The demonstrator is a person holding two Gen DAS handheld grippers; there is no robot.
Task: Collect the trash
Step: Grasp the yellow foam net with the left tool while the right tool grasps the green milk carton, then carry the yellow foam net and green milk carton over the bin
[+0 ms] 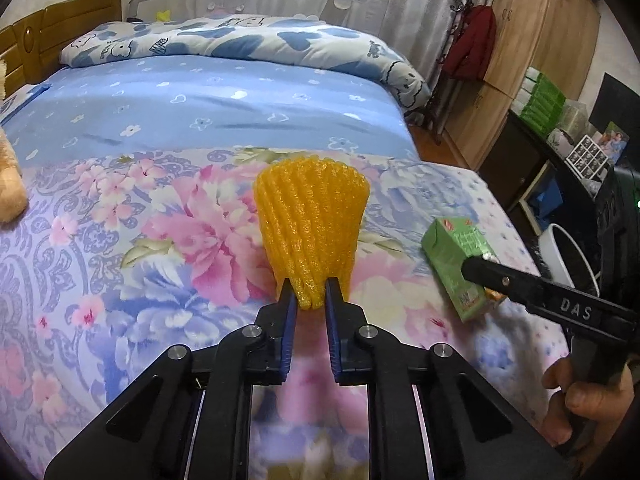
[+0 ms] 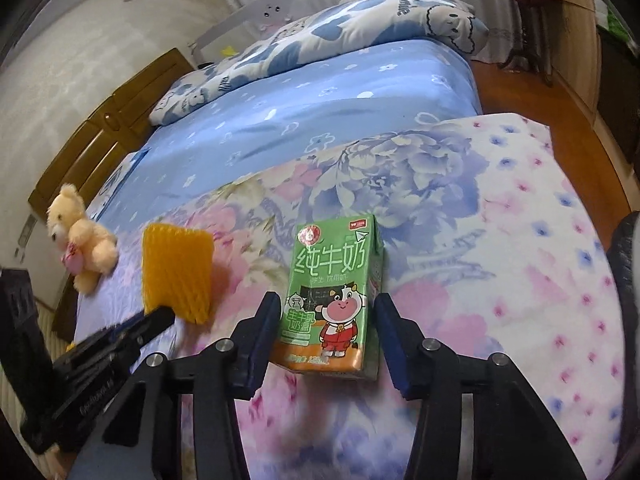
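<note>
Up close through the left wrist camera: left gripper (image 1: 311,293) clenched on the narrow lower end of an orange foam fruit net (image 1: 310,222), both blue pads pinching it so that its ribbed body fans out wider above the fingertips. Standing up from the floral quilt (image 1: 120,248) at about the middle of the bed, well short of the plain blue sheet (image 1: 224,108) and the cartoon-print duvet (image 1: 240,38) rolled at the far end. Off to the right, a green milk carton (image 1: 456,256) lying tilted on the same quilt, with one black finger (image 1: 500,280) of the other gripper laid across its near face, and a bare hand (image 1: 580,396) curled round that tool's handle at the lower right edge. Over on the right wrist camera: right gripper (image 2: 326,328) set astride the green carton (image 2: 334,292), printed face with a cartoon cow turned upward, bottom edge toward the lens. Left pad hard against the carton's side; right pad just beside the other side, contact there impossible to make out, so grasp or mere straddle cannot be told. Carton resting on the pink and lilac quilt (image 2: 500,240) near its middle. Further left, the foam net (image 2: 178,272) again, held at its lower corner by the black tip of the left tool (image 2: 158,316), and beyond it a cream teddy bear (image 2: 80,246) sitting near the bed's edge by the wooden headboard (image 2: 116,128).
</note>
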